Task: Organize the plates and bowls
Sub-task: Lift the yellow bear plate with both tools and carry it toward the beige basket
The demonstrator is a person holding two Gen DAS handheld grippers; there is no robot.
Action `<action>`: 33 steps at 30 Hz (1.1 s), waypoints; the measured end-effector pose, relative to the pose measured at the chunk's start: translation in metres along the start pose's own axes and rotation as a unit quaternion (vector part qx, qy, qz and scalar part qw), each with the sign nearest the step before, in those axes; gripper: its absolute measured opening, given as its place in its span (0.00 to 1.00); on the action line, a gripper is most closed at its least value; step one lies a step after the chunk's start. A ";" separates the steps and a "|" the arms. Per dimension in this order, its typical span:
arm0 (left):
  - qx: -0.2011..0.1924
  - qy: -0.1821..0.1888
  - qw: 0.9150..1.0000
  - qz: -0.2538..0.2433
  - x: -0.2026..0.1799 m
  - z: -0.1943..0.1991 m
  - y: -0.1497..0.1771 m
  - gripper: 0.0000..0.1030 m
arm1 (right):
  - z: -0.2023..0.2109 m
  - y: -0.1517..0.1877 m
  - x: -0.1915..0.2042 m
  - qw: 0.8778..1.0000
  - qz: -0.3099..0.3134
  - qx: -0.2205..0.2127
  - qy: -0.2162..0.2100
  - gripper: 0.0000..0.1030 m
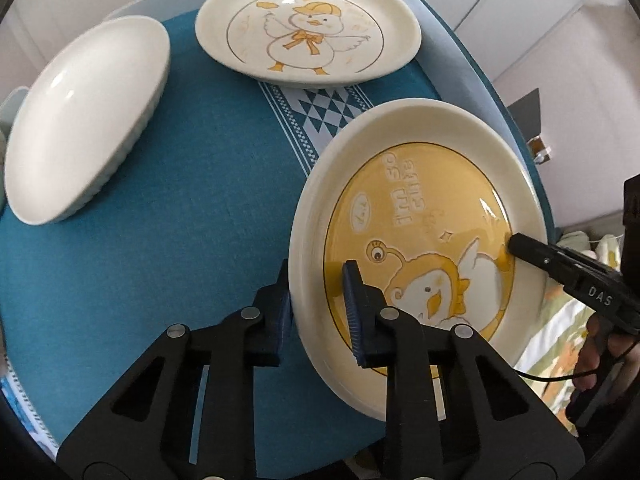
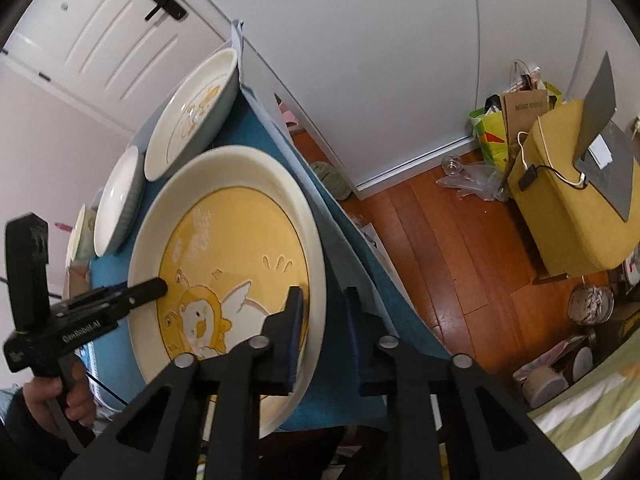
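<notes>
A cream plate with a yellow duck picture (image 1: 420, 208) lies at the near right of the blue tablecloth (image 1: 180, 220), close to the table's edge. My left gripper (image 1: 318, 280) is shut on its near-left rim, one pad inside the plate and one outside. My right gripper (image 2: 324, 296) is shut on the opposite rim of the same plate (image 2: 240, 232). Each gripper shows in the other's view: the right gripper (image 1: 520, 246) on the far rim, the left gripper (image 2: 160, 284) with a finger over the yellow centre. Both point steeply down.
A cream plate with an outlined duck (image 1: 308, 32) sits at the back of the cloth, and a white ribbed bowl (image 1: 88, 120) at the left. Past the table's right edge are wooden floor (image 2: 440, 240), a yellow stool (image 2: 568, 200) and bags (image 2: 508, 120).
</notes>
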State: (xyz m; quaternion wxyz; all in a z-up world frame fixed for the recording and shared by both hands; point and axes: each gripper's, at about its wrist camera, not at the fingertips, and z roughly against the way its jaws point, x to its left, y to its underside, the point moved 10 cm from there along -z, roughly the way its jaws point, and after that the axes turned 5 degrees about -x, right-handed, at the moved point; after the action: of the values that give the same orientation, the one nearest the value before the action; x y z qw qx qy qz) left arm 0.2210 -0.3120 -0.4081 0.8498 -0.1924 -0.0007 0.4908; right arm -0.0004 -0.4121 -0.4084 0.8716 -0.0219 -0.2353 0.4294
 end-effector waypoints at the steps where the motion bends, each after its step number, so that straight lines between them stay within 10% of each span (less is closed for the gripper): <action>1: -0.002 -0.002 1.000 0.000 -0.001 0.000 -0.001 0.20 | -0.001 0.000 0.000 1.000 0.003 -0.001 -0.002 0.13; 14: -0.021 -0.017 0.999 -0.021 -0.007 -0.001 -0.007 0.20 | 0.002 0.000 0.010 0.998 0.060 -0.010 0.024 0.12; 33: -0.096 -0.029 0.994 0.039 0.073 0.103 0.017 0.20 | 0.010 -0.011 0.090 0.991 0.127 -0.042 -0.002 0.12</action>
State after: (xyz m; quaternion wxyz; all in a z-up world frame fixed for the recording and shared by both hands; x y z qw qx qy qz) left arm 0.2254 -0.2102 -0.3322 0.8070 -0.2589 -0.0651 0.5268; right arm 0.0501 -0.3528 -0.3617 0.8077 -0.0877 -0.2503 0.5265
